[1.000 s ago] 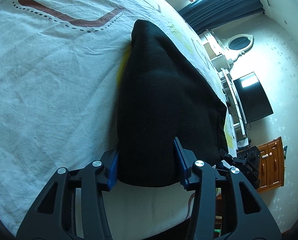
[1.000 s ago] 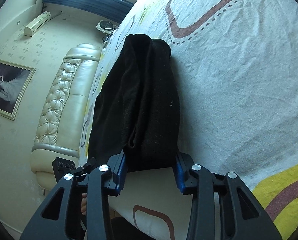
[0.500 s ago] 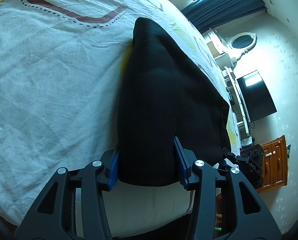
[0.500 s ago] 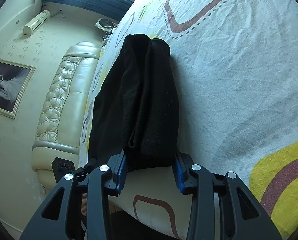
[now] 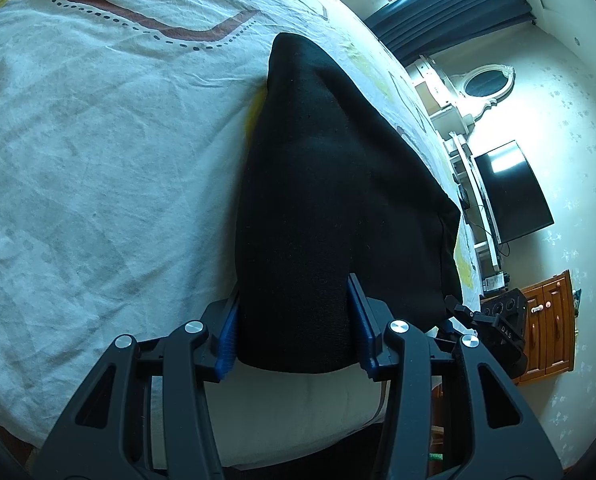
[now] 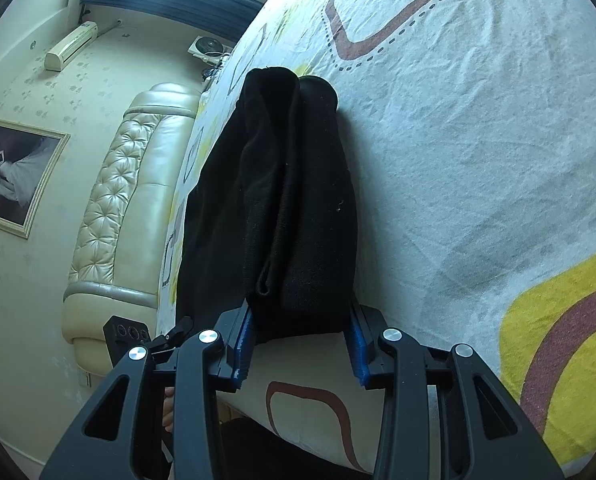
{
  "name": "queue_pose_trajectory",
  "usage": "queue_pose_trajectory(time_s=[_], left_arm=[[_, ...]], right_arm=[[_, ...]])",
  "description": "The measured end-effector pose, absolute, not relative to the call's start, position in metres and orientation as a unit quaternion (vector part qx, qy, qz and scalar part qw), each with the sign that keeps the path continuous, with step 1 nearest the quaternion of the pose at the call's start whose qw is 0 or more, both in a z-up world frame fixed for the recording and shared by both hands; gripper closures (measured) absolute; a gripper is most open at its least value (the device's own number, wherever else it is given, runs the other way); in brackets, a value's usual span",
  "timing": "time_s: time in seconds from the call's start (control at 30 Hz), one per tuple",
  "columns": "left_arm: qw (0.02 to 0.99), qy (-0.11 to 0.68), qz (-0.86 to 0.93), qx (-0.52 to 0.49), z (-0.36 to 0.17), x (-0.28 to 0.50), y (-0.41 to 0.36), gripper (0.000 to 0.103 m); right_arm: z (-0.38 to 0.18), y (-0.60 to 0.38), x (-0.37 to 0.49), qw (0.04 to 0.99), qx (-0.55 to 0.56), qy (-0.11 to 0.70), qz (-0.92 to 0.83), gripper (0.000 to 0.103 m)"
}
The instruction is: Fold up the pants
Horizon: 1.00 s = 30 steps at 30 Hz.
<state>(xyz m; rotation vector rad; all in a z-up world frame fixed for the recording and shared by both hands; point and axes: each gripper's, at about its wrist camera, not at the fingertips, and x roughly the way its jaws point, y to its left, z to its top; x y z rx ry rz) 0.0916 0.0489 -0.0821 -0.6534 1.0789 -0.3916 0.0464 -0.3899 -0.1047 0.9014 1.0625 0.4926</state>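
Black pants (image 5: 318, 208) clamped in both tools, left (image 5: 293, 340) and right (image 6: 300, 344), far end hidden by its own bulk.

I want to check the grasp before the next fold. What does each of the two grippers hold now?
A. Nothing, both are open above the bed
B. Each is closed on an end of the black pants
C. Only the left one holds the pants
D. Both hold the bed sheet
B: the left gripper and the right gripper each have the black pants pressed between their blue pads.
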Motion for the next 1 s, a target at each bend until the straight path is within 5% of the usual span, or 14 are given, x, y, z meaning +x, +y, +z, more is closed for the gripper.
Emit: queue_pose_trajectory(time_s=[1.0], left_arm=[[0.785,0.507,-0.183,-0.304,-0.0805,0.0888,0.0515,0.057]], right_arm=[[-0.1055,-0.3873,0.0436,0.736,0.412,0.489,0.222,0.064]])
